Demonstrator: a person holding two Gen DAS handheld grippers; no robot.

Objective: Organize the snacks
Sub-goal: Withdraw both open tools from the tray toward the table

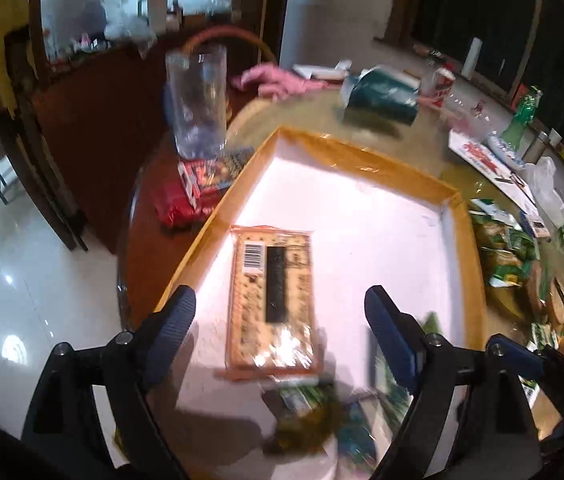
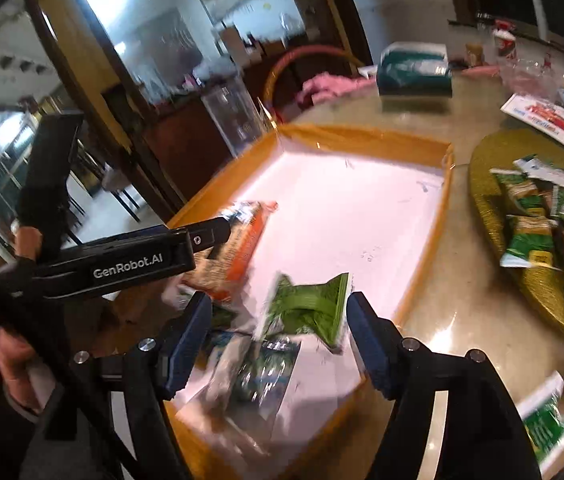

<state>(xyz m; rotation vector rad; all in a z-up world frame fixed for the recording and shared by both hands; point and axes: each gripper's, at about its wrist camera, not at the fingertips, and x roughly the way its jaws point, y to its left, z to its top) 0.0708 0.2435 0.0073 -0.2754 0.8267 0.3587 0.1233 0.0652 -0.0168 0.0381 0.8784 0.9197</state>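
Observation:
A shallow box with an orange rim (image 1: 362, 156) (image 2: 362, 136) and a white floor lies on the round table. Flat on that floor is an orange cracker packet (image 1: 271, 300) (image 2: 241, 240), barcode side up. My left gripper (image 1: 279, 300) hangs open over it, with neither pad touching the packet. My right gripper (image 2: 277, 308) is open too. A blurred green snack packet (image 2: 306, 308) sits tilted between its fingers over the box's near end, free of both pads. More green and blue packets (image 1: 310, 400) (image 2: 257, 376) lie in the box's near corner.
A gold tray (image 2: 494, 200) heaped with green packets (image 1: 502, 248) sits right of the box. Left of it stand a clear plastic container (image 1: 197, 100) and red packets (image 1: 185, 196). A teal package (image 1: 382, 96) and pink cloth (image 1: 273, 80) lie beyond. The left tool's black housing (image 2: 133, 268) crosses the right view.

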